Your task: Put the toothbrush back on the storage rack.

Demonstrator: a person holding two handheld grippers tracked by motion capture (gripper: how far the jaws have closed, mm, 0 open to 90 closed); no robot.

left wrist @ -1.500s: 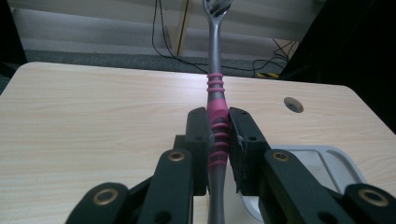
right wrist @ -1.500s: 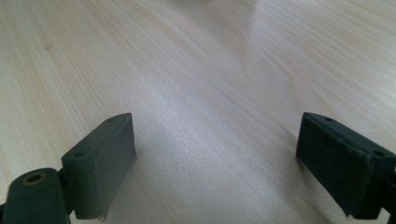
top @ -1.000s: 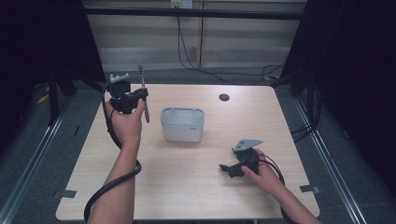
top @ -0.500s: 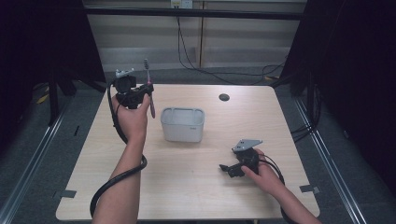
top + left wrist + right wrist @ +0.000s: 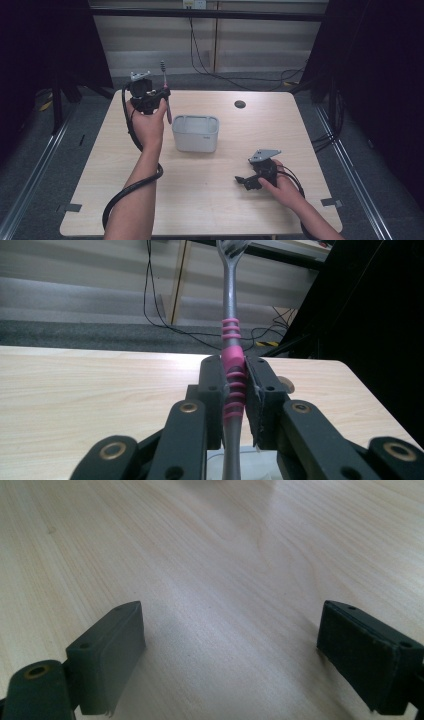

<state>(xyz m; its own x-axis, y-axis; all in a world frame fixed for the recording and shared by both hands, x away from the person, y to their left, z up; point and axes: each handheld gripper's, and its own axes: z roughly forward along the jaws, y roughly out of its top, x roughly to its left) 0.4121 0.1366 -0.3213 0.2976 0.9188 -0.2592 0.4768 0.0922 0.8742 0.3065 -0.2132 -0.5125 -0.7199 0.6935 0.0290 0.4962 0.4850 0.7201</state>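
Observation:
My left gripper (image 5: 162,96) is held up above the table, left of a white rectangular container (image 5: 195,133), and is shut on a fork (image 5: 166,95). The fork stands upright, tines up, with a metal stem and a pink ribbed handle. In the left gripper view both pads clamp the fork (image 5: 232,355) at its pink handle, and the lower handle drops toward the container's rim (image 5: 260,460). My left gripper (image 5: 235,390) points across the table toward the far wall. My right gripper (image 5: 242,181) rests on the table at the front right, open, nothing between its fingers (image 5: 112,650).
A light wooden table (image 5: 210,200) carries the container near its middle. A small dark round grommet (image 5: 240,104) sits near the far edge. Cables hang along the back wall. Dark floor and rails flank the table on both sides.
My left hand has carried the fork a little to the right, closer to the container. The right hand and its gripper have stayed where they were.

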